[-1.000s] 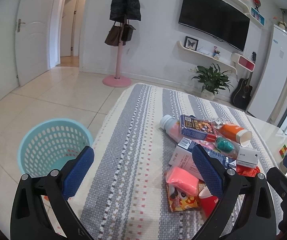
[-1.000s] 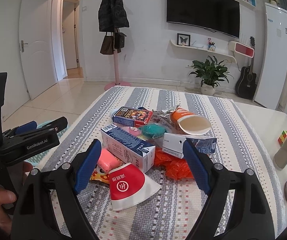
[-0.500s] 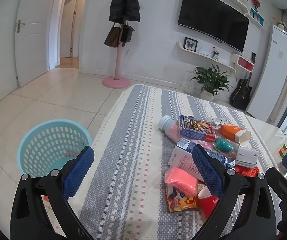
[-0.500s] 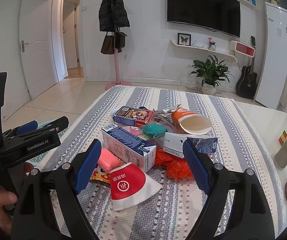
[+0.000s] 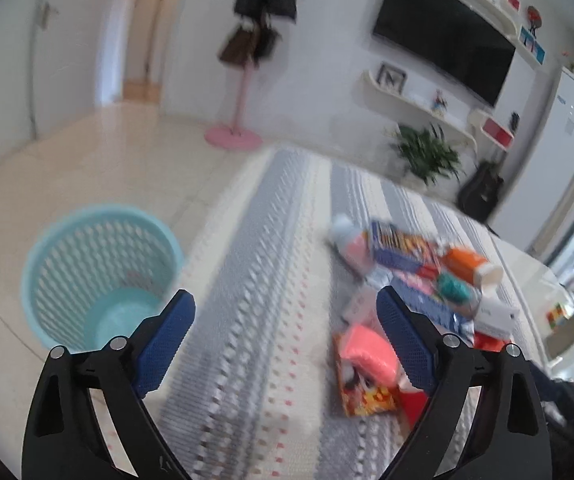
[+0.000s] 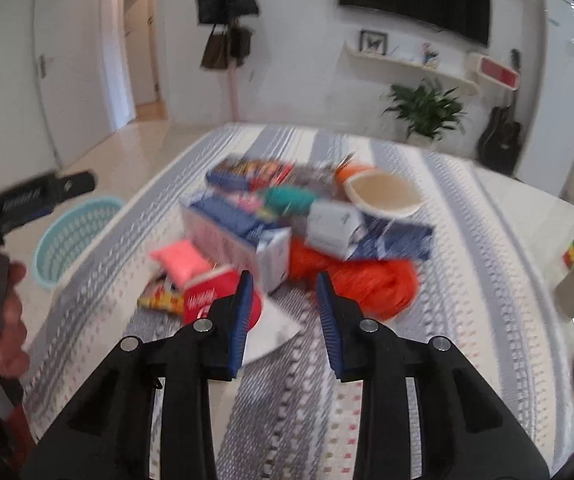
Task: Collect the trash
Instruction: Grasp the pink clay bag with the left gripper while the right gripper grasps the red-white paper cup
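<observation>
Right claw [image 6: 283,284] narrowing, left claw [image 5: 285,306] wide

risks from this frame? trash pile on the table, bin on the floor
1. The right hand-held gripper has just been closing with nothing between its pads; the red paper cup sits beside its left finger, so the grab may miss it.
2. The pile is stacked: the milk carton leans on neighbours, so a pull could scatter items.
3. The blue basket stands below the table edge; a carried piece could drop short.
</observation>
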{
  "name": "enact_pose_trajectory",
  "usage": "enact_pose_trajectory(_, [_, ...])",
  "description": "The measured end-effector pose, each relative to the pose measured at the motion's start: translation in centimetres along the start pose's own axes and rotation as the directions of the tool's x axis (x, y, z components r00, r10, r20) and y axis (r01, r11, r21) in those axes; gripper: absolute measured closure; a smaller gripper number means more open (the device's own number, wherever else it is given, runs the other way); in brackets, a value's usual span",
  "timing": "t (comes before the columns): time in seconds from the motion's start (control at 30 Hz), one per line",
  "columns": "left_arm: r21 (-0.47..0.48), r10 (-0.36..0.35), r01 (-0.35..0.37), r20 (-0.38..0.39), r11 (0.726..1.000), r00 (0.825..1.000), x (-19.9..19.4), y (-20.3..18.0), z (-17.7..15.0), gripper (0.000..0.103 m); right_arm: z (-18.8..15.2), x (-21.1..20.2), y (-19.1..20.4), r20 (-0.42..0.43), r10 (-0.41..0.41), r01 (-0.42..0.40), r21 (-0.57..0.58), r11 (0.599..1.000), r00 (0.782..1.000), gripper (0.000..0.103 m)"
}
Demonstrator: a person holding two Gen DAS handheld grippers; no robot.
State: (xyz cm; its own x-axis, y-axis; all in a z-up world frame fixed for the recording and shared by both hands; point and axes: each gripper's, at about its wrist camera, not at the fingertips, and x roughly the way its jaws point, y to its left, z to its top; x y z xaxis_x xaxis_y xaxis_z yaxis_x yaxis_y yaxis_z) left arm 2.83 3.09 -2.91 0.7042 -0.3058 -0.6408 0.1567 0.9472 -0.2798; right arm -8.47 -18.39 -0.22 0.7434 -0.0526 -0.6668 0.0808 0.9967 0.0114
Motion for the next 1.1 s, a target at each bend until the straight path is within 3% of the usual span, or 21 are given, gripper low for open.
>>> enact_pose_trajectory(0.07, [-0.027, -0.069, 0.067, -0.091, 0.997, 0.993, 1.7, -0.1, -0.3, 0.015, -0.5, 1.1, 0.8, -0.028, 0.03, -0.031, -0.019, 0.999, 0.999, 0.071])
enact_pose_trajectory(0.13, [-0.055, -0.123, 0.115, -0.183, 0.992, 0.975, 3.5, -0.3, -0.6, 0.018, -1.0, 2.0, 1.3, -0.049, 0.045, -0.046, -0.024, 0.999, 0.998, 0.051])
enact_pose_trajectory(0.17, [-0.051, -0.13, 0.122, -0.213, 0.991, 0.968, 4.1, -0.5, -0.8, 0.019, -1.1, 2.3, 1.5, -0.056, 0.051, -0.053, -0.029, 0.998, 0.997, 0.047])
enact_pose_trajectory(0.3, [0.012, -0.126, 0.136, -0.309, 0.991, 0.943, 6.3, -2.1, -1.2, 0.022, -1.6, 4.1, 1.4, -0.104, 0.091, -0.095, -0.03, 0.995, 0.99, 0.046])
enact_pose_trajectory(0.4, [0.055, -0.123, 0.149, -0.329, 0.987, 0.936, 7.1, -3.2, -1.8, 0.025, -1.7, 4.0, 0.7, -0.103, 0.095, -0.097, -0.012, 0.995, 0.99, 0.045])
enact_pose_trajectory(0.63, [0.203, -0.07, 0.135, -0.299, 0.97, 0.952, 7.4, -5.9, -2.1, 0.03, -1.8, 3.4, -0.7, -0.1, 0.108, -0.108, 0.011, 0.994, 0.989, 0.045])
enact_pose_trajectory(0.83, [0.236, -0.053, 0.156, -0.391, 0.959, 0.919, 9.5, -6.5, -3.0, 0.03, -2.0, 3.6, -0.9, -0.117, 0.135, -0.133, 0.021, 0.991, 0.984, 0.045])
enact_pose_trajectory(0.9, [0.229, -0.044, 0.147, -0.402, 0.962, 0.915, 10.0, -6.2, -3.3, 0.035, -2.0, 3.7, -0.9, -0.125, 0.15, -0.149, 0.02, 0.989, 0.981, 0.043])
enact_pose_trajectory(1.1, [0.202, -0.073, 0.16, -0.379, 0.966, 0.922, 9.9, -5.6, -2.6, 0.074, -1.8, 4.7, -0.6, -0.143, 0.181, -0.177, 0.035, 0.984, 0.973, 0.033])
